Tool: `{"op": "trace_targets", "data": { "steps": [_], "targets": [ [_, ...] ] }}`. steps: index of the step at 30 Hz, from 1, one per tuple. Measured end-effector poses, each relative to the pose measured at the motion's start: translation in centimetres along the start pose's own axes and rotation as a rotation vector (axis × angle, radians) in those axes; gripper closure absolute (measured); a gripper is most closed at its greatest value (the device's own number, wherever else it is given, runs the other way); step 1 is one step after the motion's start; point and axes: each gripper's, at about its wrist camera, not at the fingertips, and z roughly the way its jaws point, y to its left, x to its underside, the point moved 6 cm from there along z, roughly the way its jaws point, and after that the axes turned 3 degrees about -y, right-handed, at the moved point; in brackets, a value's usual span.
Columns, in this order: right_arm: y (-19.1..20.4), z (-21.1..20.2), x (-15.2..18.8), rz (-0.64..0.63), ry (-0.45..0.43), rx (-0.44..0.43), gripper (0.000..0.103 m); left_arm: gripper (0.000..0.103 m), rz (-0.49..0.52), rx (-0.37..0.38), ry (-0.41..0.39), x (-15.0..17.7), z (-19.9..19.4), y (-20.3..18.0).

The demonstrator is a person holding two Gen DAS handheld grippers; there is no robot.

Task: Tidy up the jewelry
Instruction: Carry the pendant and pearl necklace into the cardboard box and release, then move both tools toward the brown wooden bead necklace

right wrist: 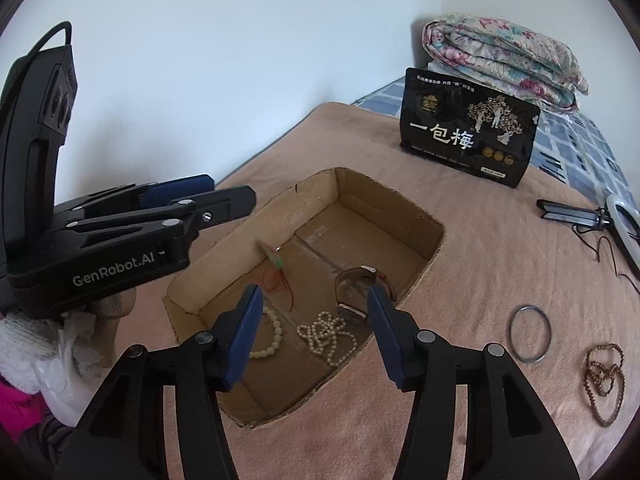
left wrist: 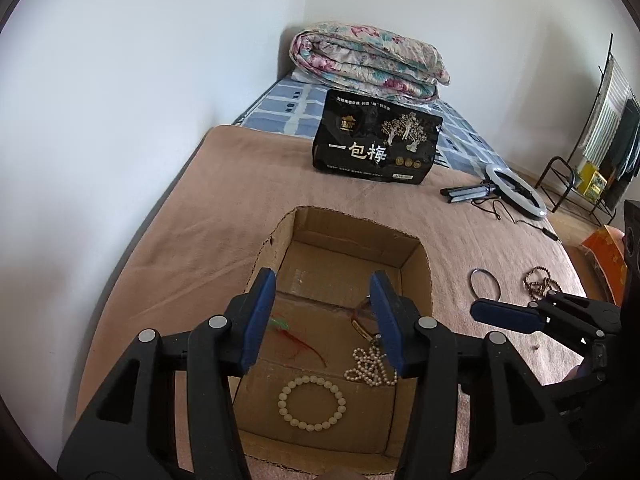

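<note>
1. Pink-brown blanket over a bed, white walls behind; open blanket lies between box and black pack.
2. Left gripper, jaws apart and empty, over the cardboard box; its side reads "GenRobot.AI".
3. Right gripper, jaws apart and empty, over the box's near corner.
4. In the box: cream bead bracelet, pearl necklace, wristwatch, red-corded green pendant.
5. Outside, right of the box: metal bangle, brown bead chain.
6. Further: black pack printed "一包梅", ring light, folded floral quilt.
</note>
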Motion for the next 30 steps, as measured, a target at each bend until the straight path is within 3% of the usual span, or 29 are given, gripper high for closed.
{"op": "trace_targets", "data": {
  "steps": [6, 15, 21, 28, 30],
  "targets": [
    [-0.9, -0.7, 0.1, 0.009, -0.01, 0.022, 0.045, 0.053, -0.005, 0.002, -0.001, -0.1, -0.2, 0.0],
    [-3.9, -2.9, 0.5, 0.031, -0.033, 0.08, 0.043, 0.053, 0.052, 0.023, -0.02, -0.4, -0.4, -3.2],
    [-8.2, -4.5, 1.1, 0.105, -0.024, 0.109, 0.038, 0.053, 0.094, 0.07, -0.01, -0.2, -0.1, -6.4],
    [-13.9, -7.0, 2.7, 0.161, -0.03, 0.205, 0.037, 0.053, 0.117, 0.121, 0.024, 0.1, 0.8, -10.5],
    [-15.8, -7.9, 3.1, 0.197, -0.035, 0.229, 0.037, 0.044, 0.122, 0.131, 0.036, 0.2, 1.2, -11.5]
  ]
}}
